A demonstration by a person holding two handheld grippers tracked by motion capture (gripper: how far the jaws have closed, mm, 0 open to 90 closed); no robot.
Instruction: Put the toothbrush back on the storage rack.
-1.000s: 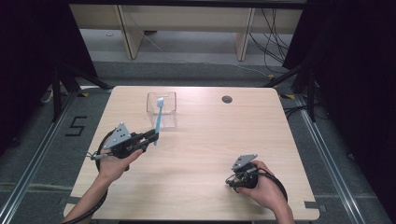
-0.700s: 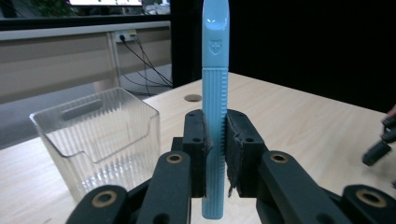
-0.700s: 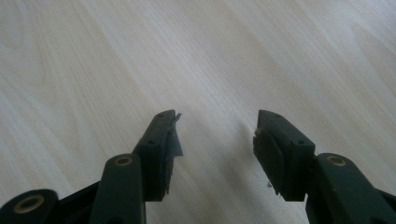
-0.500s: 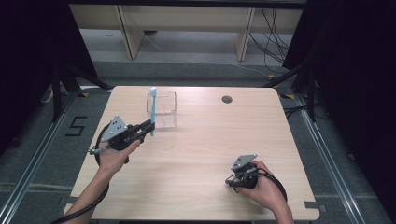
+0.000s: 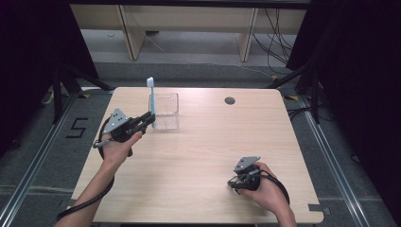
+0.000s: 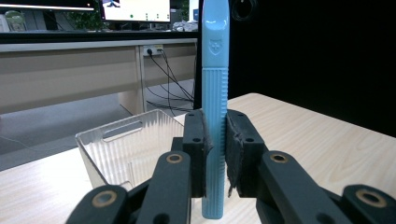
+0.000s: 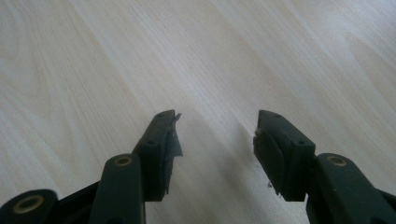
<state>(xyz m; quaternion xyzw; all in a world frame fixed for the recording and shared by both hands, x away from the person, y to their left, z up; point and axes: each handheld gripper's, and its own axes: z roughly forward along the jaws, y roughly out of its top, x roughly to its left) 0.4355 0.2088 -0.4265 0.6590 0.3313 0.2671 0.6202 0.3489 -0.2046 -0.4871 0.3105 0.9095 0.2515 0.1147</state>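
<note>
My left gripper (image 5: 149,119) is shut on a light blue toothbrush (image 5: 151,101), held upright just left of a clear plastic bin (image 5: 165,111) at the table's far left. In the left gripper view the toothbrush handle (image 6: 215,93) stands vertical between the jaws of my left gripper (image 6: 215,154), with the clear bin (image 6: 126,147) behind and to the left. My right gripper (image 5: 235,181) rests low over the table near the front right. In the right gripper view my right gripper (image 7: 217,135) is open with only bare wood between its jaws.
The light wooden table (image 5: 203,161) has a small dark round grommet (image 5: 230,100) at its far edge. Desk legs and cables stand beyond the table. Black curtains close off both sides.
My left gripper has lifted and turned the toothbrush from slanting over the bin to standing upright beside the bin's left side. The right gripper has stayed put.
</note>
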